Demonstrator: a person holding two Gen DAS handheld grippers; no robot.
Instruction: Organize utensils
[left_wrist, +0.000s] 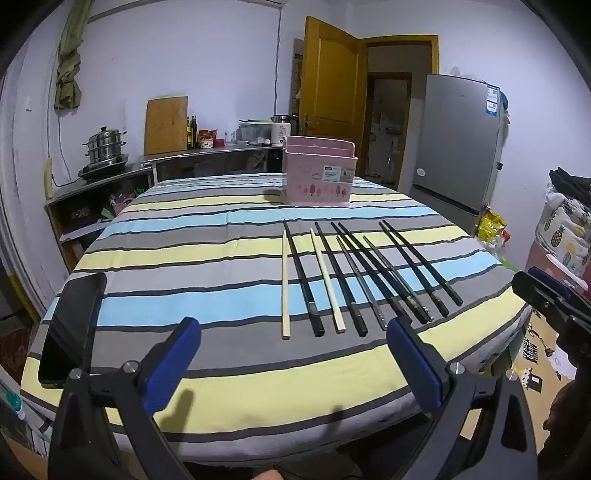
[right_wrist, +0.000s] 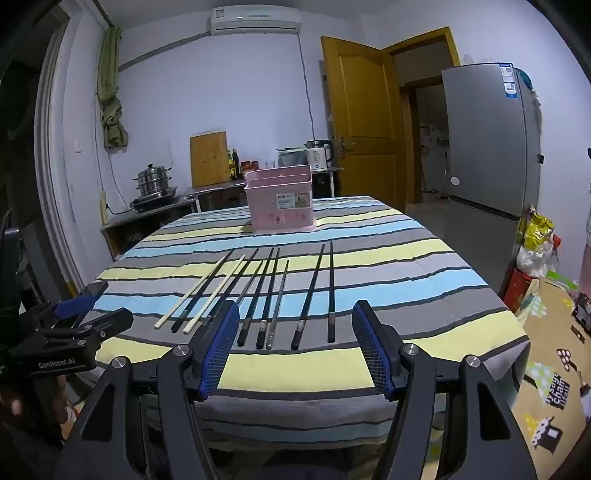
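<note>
Hovering: left hand-held gripper (left_wrist: 293, 354) and right hand-held gripper (right_wrist: 293, 349) both spread wide, empty, at the counter's (left_wrist: 221, 369) near edge | chopsticks (right_wrist: 266, 295) lie in a row just ahead, pink basket (right_wrist: 279, 203) beyond | step: none picked yet | next: likely closing on one chopstick's near end.

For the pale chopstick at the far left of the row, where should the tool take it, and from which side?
Probably the near, thick end of the leftmost pale chopstick, coming from above and in front with the open left tool. It lies flat on the striped tablecloth, and its left side is clear, while a dark chopstick lies close on its right.
</note>
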